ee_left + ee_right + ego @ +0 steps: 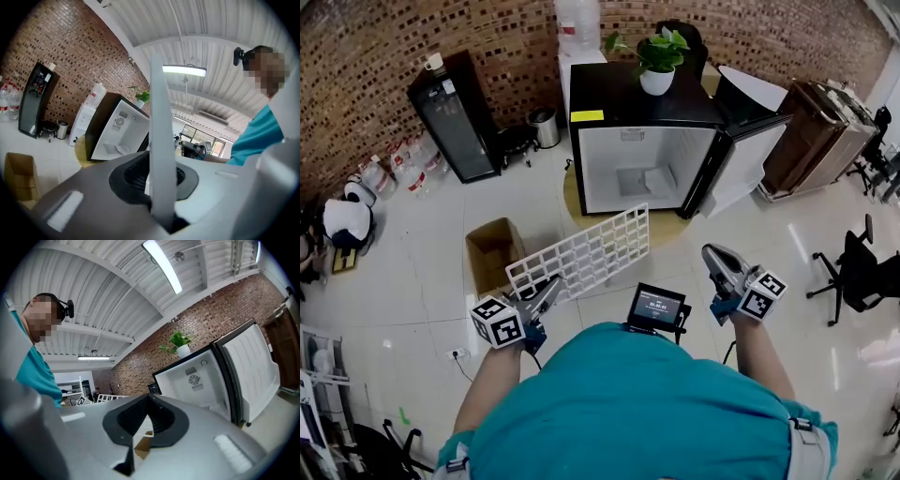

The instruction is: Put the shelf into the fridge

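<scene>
The white wire shelf (586,251) hangs tilted above the floor, its near corner clamped in my left gripper (551,286). From the left gripper view the shelf (159,117) appears edge-on as a white bar rising from between the closed jaws of the left gripper (157,180). A small black fridge (642,164) stands ahead with its door (741,159) swung open to the right and a white, bare interior (119,133). My right gripper (711,251) is shut and empty, to the right of the shelf. In its own view the right gripper (147,400) faces the fridge (197,376).
A potted plant (656,61) sits on the fridge. An open cardboard box (492,251) lies on the floor left of the shelf. A black display cooler (455,117), a bin (546,127), a brown cabinet (814,131) and an office chair (858,272) stand around.
</scene>
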Tool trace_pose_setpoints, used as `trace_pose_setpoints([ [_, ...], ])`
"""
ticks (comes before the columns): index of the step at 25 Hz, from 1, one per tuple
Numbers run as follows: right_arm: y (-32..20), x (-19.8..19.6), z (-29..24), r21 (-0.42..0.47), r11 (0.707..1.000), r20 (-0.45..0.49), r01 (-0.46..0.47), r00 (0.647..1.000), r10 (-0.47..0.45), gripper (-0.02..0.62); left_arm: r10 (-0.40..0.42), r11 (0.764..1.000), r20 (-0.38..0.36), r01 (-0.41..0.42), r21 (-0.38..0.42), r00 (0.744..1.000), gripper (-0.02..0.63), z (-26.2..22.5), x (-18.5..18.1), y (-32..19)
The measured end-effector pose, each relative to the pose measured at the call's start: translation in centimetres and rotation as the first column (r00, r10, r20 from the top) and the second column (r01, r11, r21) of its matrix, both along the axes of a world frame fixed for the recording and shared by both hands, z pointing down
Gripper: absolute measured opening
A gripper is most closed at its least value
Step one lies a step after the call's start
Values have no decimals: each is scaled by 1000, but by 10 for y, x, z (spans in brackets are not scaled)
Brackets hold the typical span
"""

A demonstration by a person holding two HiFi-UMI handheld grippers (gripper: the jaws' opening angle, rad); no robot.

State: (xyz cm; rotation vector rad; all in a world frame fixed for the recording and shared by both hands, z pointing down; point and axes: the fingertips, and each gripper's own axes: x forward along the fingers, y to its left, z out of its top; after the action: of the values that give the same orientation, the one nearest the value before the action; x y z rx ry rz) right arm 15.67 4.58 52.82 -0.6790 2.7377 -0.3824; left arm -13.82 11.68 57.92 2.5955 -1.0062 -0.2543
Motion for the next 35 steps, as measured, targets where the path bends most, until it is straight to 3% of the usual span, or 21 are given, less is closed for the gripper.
trace_pose_setpoints([
  [3, -33, 35, 8, 22, 999, 10, 46, 999, -47, 2, -16, 1000, -19, 16, -1, 1000, 29, 18, 36, -21],
  [10, -94, 90, 24, -6, 996, 47, 90, 995, -90, 2, -11, 993, -140, -7, -121, 990, 29, 31, 96, -75],
  [15, -139, 78, 22, -30, 999, 33, 33, 999, -32, 2, 56, 973, -287, -116, -198, 956, 29, 35, 81, -134],
  [18, -164, 59, -6, -49, 998, 7, -28, 1000, 28, 2, 129, 939, -380, -236, -249, 916, 29, 17, 67, -175],
  [20, -180, 46, -38, -70, 994, -15, -88, 996, 88, 2, 230, 910, -417, -346, -228, 879, 29, -11, 62, -204],
  [22, -206, 24, -72, -93, 985, -41, -143, 989, 140, 2, 330, 880, -415, -435, -190, 848, 29, -45, 48, -242],
  [25, -240, 5, -97, -131, 967, -52, -217, 976, 212, 2, 365, 821, -433, -504, -268, 825, 29, -46, 28, -294],
  [28, -243, -5, -100, -135, 962, -14, -238, 971, 238, 2, 449, 791, -419, -569, -224, 789, 29, -55, 29, -313],
  [31, -247, 2, -80, -154, 953, -22, -259, 966, 259, 2, 453, 771, -432, -586, -249, 780, 29, -38, 34, -330],
  [35, -281, 33, -56, -179, 954, -15, -241, 970, 242, 2, 414, 784, -427, -553, -282, 804, 29, -14, 56, -360],
])
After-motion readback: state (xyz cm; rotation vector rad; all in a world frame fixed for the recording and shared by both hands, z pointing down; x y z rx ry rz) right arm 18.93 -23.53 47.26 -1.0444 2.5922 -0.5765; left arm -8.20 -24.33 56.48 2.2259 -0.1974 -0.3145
